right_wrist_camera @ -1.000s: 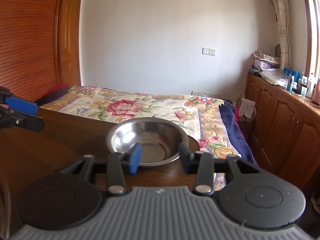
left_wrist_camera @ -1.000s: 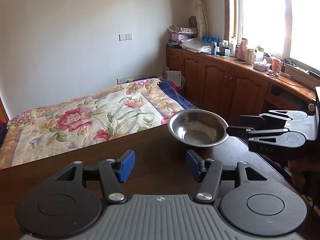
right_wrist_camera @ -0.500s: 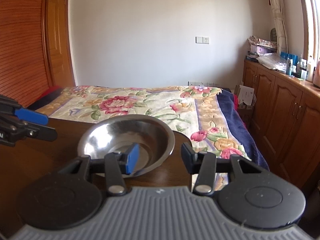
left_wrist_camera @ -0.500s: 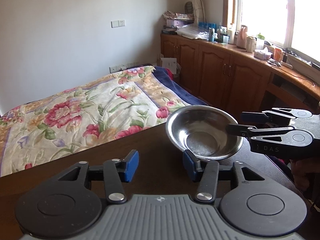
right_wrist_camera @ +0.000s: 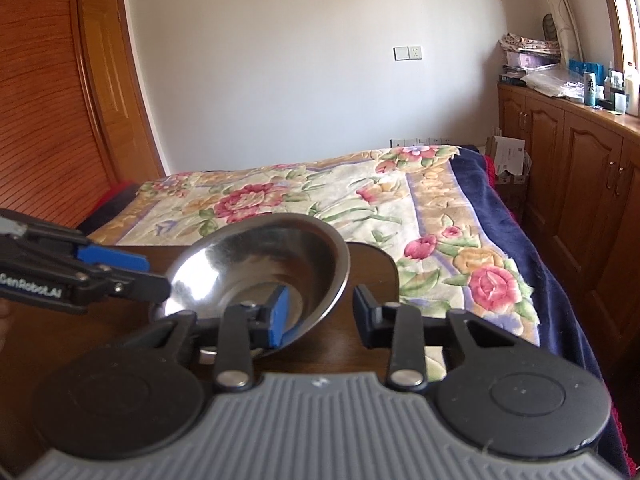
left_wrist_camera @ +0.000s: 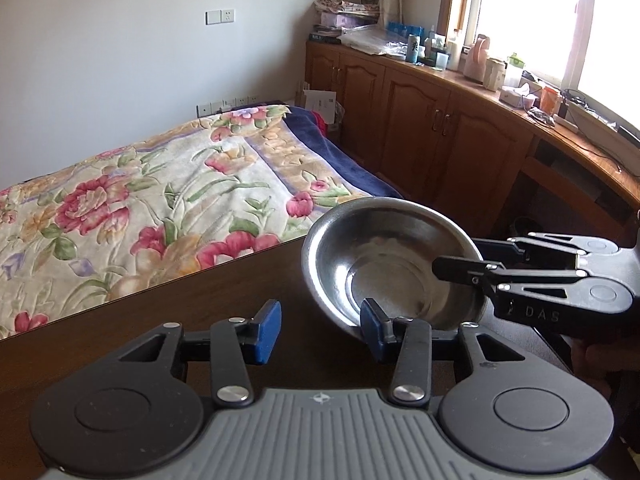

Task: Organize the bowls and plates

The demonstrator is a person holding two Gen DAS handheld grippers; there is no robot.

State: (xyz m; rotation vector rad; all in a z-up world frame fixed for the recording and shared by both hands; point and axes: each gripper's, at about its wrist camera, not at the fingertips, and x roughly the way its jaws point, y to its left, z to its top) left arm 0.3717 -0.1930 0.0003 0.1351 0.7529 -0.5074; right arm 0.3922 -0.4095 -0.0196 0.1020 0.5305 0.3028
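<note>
The steel bowl [right_wrist_camera: 260, 272] sits tilted at the tabletop [left_wrist_camera: 168, 320] corner nearest the bed. Both tools stand wide — the right tool [right_wrist_camera: 318, 312] straddles the near rim, the left tool [left_wrist_camera: 320, 330] flanks the side. Step in hand: grasping. Next move — probably close the right tool on the rim.

The bowl [left_wrist_camera: 394, 264] is of shiny smooth metal and stands on a dark polished wood table [left_wrist_camera: 200, 312], behind the table the bed cover [left_wrist_camera: 160, 196] is soft quilted cloth with flowers, and the left gripper [left_wrist_camera: 320, 330] is matt black plastic with blue pads [left_wrist_camera: 267, 326].
</note>
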